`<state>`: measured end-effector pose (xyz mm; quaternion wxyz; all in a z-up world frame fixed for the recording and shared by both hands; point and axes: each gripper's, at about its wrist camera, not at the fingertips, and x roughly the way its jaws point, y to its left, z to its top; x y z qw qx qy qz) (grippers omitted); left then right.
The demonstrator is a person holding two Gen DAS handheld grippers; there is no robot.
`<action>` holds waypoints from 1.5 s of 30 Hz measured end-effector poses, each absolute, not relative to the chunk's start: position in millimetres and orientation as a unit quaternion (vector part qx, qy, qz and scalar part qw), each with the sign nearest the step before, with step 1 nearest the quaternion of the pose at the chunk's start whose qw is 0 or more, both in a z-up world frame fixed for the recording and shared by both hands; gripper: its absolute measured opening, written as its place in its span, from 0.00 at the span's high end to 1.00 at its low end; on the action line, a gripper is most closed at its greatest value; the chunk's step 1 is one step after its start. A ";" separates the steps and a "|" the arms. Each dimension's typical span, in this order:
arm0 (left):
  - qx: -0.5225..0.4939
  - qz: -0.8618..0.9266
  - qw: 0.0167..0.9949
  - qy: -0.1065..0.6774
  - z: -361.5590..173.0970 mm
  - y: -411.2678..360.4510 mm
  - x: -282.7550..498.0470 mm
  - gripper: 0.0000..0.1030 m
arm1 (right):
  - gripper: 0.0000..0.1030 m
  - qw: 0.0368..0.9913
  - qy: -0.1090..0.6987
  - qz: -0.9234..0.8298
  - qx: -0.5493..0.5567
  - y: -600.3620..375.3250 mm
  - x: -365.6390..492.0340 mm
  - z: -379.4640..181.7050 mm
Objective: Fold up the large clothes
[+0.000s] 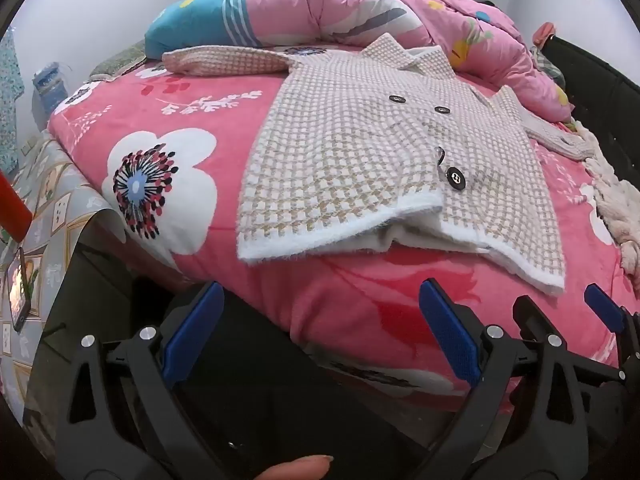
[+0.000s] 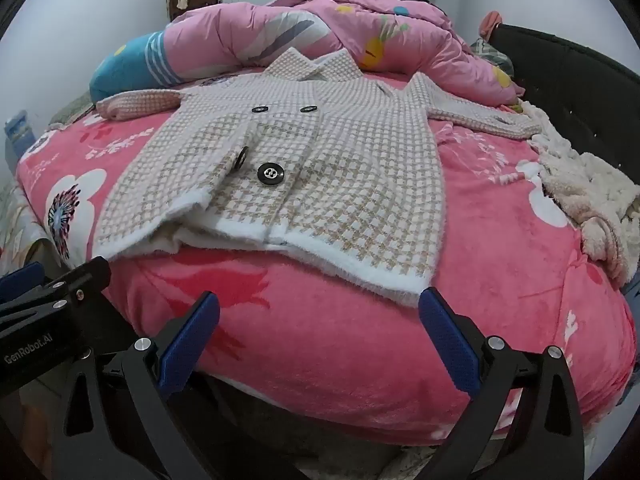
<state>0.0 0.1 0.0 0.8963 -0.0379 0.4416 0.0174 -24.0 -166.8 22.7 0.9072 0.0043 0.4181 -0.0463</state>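
Your left gripper [image 1: 320, 316] hangs off the near edge of the bed with its blue pads spread wide and nothing between them; below it a fingertip [image 1: 298, 468] shows at the bottom of the left wrist view. Off to your far left a patterned grey cloth [image 1: 48, 208] drapes down the bed's side; a phone [image 1: 18, 294] with a lit screen seems to lie on it, though the lens warps that corner too much to be sure. The pink floral blanket [image 2: 360, 360] covers the bed, a large white flower [image 1: 160, 188] printed on its left part. The checked coat [image 2: 304, 184] lies flat on the blanket, front up, collar away from you and white hem toward you; its left sleeve [image 2: 136, 106] stretches out sideways; four black buttons mark the front, the largest button [image 2: 271, 174] near the middle; the front panels overlap and gape slightly at the hem. Behind it sits a bunched pink quilt [image 2: 280, 32]. Your right gripper [image 2: 320, 316] is likewise released, pads apart and empty, just short of the hem's right corner. Further right a cream fluffy garment [image 2: 592, 196] lies heaped beside the black headboard [image 2: 580, 72].
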 end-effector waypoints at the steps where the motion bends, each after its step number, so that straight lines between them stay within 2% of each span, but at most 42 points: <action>1: -0.038 0.017 0.896 0.442 -0.1 0.1 0.0 0.08 | 0.06 0.907 0.419 -0.046 0.004 -166.8 -23.7 22.5; 45: -0.036 0.023 0.898 0.439 3.9 4.3 0.4 0.08 | 0.06 0.911 0.410 -0.052 0.009 -171.6 -22.0 32.0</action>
